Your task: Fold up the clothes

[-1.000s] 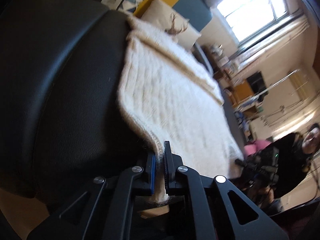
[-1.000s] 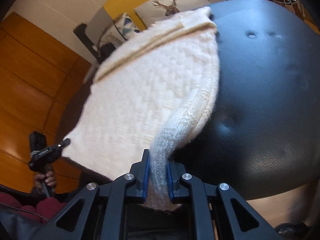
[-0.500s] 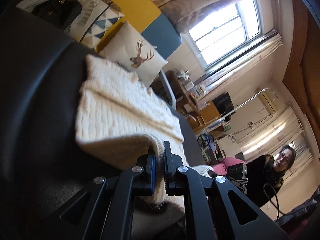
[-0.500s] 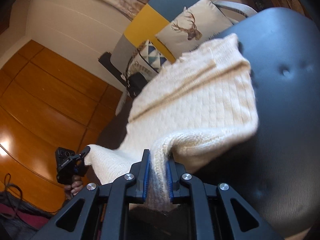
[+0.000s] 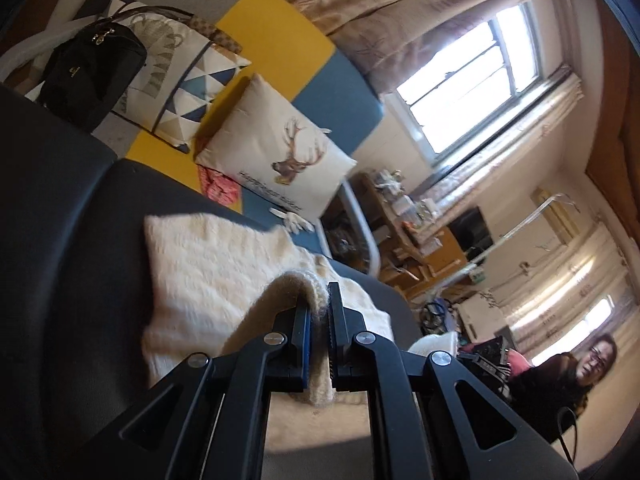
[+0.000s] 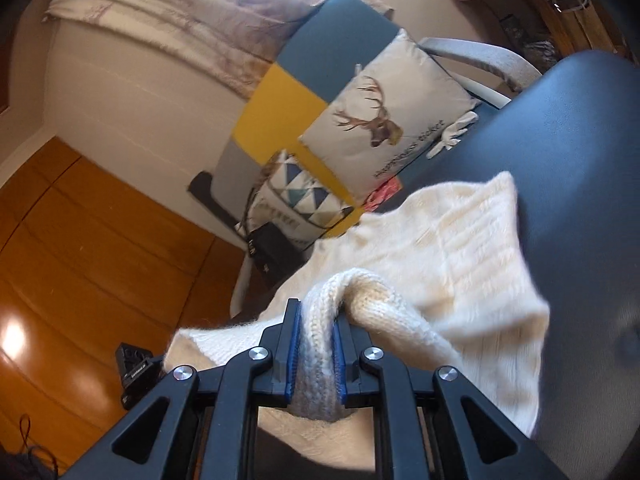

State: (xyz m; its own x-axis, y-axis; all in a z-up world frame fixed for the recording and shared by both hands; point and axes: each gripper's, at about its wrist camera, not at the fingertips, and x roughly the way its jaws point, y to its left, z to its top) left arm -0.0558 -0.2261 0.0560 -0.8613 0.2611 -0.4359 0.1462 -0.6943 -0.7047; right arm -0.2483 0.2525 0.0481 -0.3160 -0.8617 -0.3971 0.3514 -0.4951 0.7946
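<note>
- On the black seat (image 5: pixel 80 264): the cream sweater (image 5: pixel 208 268) lies partly flat, its near edge lifted at both corners so the hem can be carried over the body. My reading: this is the fold-over step, mid-way.
- Left tongs (image 5: pixel 319 320): nearly closed, clamped on a thin bit of the knit edge. Cloth humps up from between the pads toward 10 o'clock, then drops onto the flat part.
- Right tongs (image 6: pixel 316 344): narrow, gripping a thicker ribbed roll of the sweater (image 6: pixel 452 248). It bulges out of the pads and curls toward 2 o'clock.
- Why two grips: holding both corners level should keep the fold line straight across the seat (image 6: pixel 580 152).
- Far end of the sweater rests on the seat at 11 o'clock in the left view, 1 o'clock in the right.
- Deer pillow (image 5: pixel 280 156) and black bag (image 5: pixel 88 68) sit beyond, apart from the sweater.
- A person (image 5: pixel 560 376) sits at 4 o'clock in the left view, clear of the work.
- Risk, as I judge it: the left grip is shallow and could slip.
</note>
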